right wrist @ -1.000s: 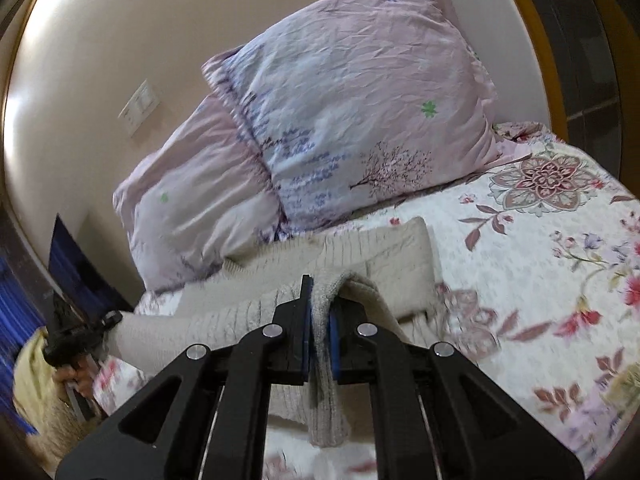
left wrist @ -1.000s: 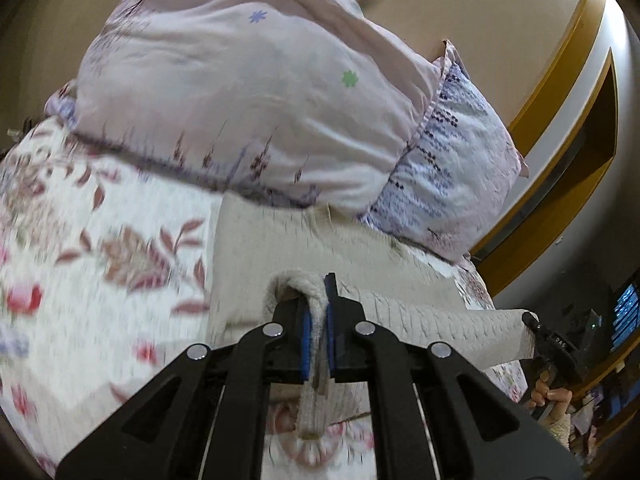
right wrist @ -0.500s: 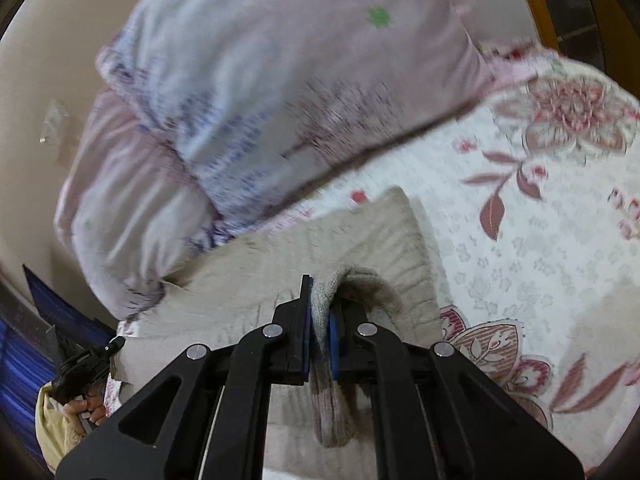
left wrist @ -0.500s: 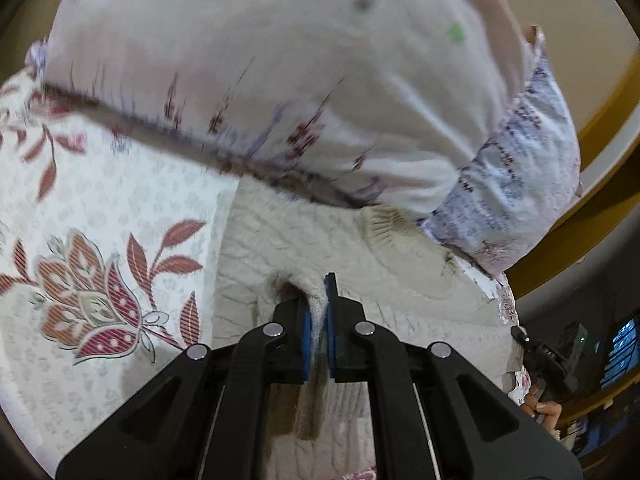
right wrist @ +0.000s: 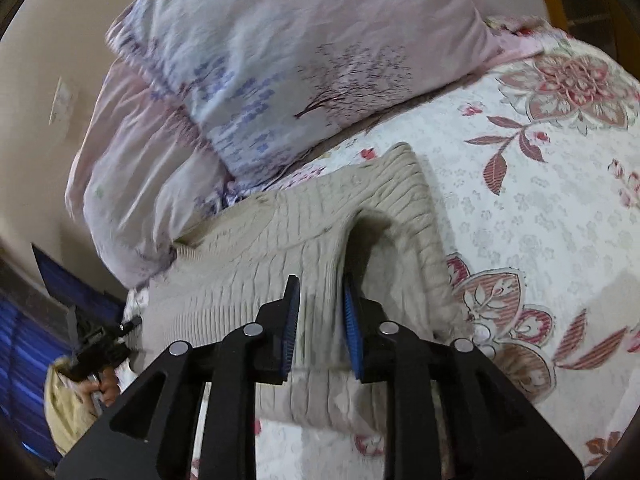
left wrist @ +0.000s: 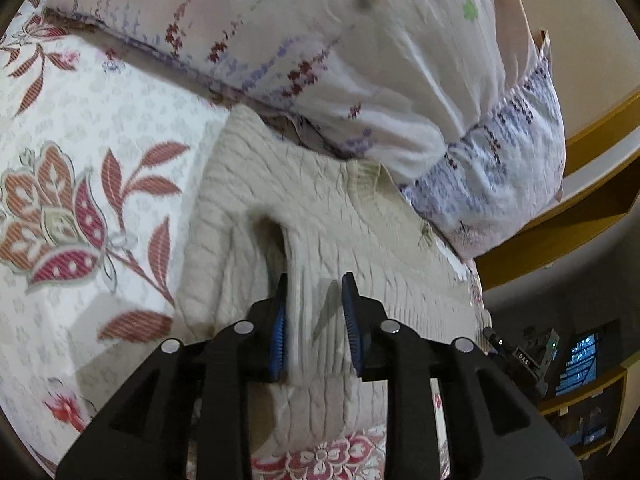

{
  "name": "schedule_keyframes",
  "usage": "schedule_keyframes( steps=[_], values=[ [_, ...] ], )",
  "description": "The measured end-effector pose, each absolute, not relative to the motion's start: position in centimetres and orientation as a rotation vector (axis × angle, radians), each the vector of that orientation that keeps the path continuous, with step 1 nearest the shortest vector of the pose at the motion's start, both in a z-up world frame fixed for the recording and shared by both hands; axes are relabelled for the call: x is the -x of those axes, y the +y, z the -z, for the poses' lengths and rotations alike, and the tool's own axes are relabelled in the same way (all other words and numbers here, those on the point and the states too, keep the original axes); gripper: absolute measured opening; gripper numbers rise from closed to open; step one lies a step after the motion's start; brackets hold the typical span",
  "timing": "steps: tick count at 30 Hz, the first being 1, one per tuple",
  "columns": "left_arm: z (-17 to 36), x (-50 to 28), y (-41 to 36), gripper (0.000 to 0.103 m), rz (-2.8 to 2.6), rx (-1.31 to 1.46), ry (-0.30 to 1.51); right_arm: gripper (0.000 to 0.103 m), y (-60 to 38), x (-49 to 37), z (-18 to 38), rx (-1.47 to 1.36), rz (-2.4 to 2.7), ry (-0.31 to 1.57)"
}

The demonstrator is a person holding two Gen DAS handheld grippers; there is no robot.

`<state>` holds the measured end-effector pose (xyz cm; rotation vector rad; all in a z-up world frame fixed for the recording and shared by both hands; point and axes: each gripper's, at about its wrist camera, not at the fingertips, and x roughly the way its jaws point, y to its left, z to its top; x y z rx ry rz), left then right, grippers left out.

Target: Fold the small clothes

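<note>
On the floral bedspread (left wrist: 92,128), a beige knitted sweater (left wrist: 320,208) lies spread flat, its far edge tucked just under the pillows. Seen from the left wrist, the left gripper (left wrist: 314,312) hangs low over the near part of the garment with its jaws parted; a raised ridge of knit stands between the blue pads (left wrist: 279,320), touching or nearly touching the left one while the right one stands clear of it, so the fabric is no longer pinched. A fold of the sweater runs away from the jaws toward the far side, with a dark hollow beside it. Beyond the sweater a large pink pillow (left wrist: 320,40) with small printed flowers fills the far part of the view, and a second, lilac-patterned pillow (left wrist: 500,168) sits to its right.

From the right wrist, the right gripper (right wrist: 320,320) is likewise spread apart over the sweater (right wrist: 280,240), a loose ridge of knit rising between its pads (right wrist: 352,320) without being clamped. The garment's right edge lies folded over on the bedspread (right wrist: 540,208). At the near left, the left gripper (right wrist: 100,348) and the hand (right wrist: 106,388) holding it show small at the sweater's far corner. Both pillows (right wrist: 300,60) lean against the wall behind.
</note>
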<state>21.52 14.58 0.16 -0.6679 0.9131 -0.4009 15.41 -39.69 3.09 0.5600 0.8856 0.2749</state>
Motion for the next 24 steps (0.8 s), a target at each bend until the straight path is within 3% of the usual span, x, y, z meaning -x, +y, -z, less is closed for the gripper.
schedule_keyframes(
  steps=[3, 10, 18, 19, 20, 22, 23, 24],
  values=[
    [-0.3, -21.8, 14.2, 0.008, 0.409, 0.640, 0.915, 0.010, -39.9, -16.1, -3.8, -0.576, -0.265, 0.841],
    [-1.0, -25.1, 15.3, 0.007, 0.390, 0.776, 0.839, 0.009, -41.6, -19.9, -4.0, -0.738, -0.204, 0.740],
    [1.0, -28.9, 14.9, 0.007, 0.318, 0.943, 0.853, 0.010, -41.2, -24.7, 0.0, -0.833, -0.068, 0.845],
    [1.2, -29.1, 14.8, 0.008, 0.313, 0.956, 0.856, 0.014, -41.2, -24.8, 0.1, -0.846, -0.064, 0.846],
    [1.3, -29.2, 14.8, 0.014, 0.310, 0.977, 0.854, 0.029, -41.3, -24.9, 0.0, -0.867, -0.072, 0.843],
    [1.3, -29.0, 14.8, 0.034, 0.333, 1.016, 0.840, 0.061, -41.3, -24.5, -0.9, -0.897, -0.117, 0.811],
    [0.9, -28.7, 14.9, 0.051, 0.345, 1.021, 0.824, 0.075, -41.3, -24.1, -1.5, -0.879, -0.114, 0.796],
    [0.3, -28.2, 15.1, 0.057, 0.342, 1.009, 0.804, 0.077, -41.1, -23.4, -2.5, -0.826, -0.099, 0.766]
  ],
)
